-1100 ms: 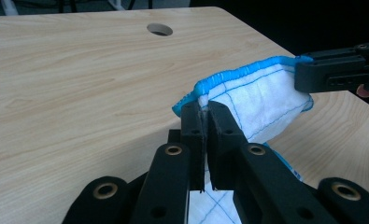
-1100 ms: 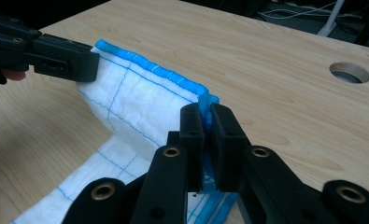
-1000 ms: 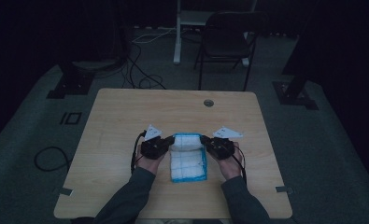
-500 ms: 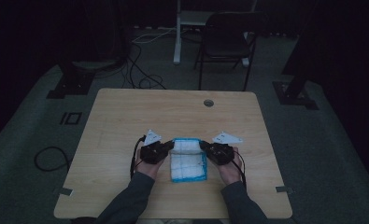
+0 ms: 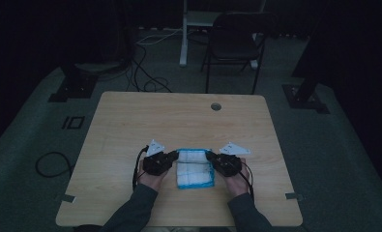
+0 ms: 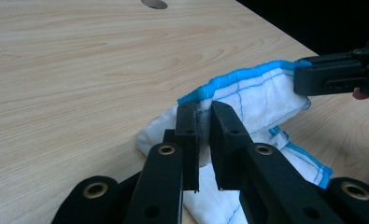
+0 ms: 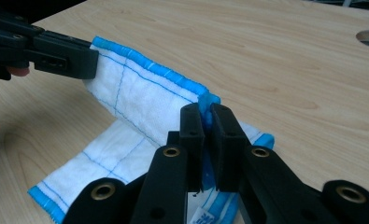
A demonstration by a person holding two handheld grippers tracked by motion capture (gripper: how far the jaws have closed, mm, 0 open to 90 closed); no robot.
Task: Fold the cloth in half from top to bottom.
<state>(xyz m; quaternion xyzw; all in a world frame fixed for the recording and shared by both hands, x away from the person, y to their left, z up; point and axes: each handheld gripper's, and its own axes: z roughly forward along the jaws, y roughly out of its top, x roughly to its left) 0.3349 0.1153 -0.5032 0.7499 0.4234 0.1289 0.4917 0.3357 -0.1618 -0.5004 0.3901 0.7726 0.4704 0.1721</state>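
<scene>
1. Left gripper [image 6: 203, 109] clamps the white cloth [image 5: 194, 168] at its blue-edged corner;
2. Right gripper [image 7: 208, 111] pinches the opposite corner;
3. Cloth lies lower centre of frame on the tabletop [image 5: 179, 121]

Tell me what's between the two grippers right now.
The white cloth with blue edging spans the gap between the left gripper and right gripper; each pinches one corner of its raised edge, clearest in the high view.
</scene>
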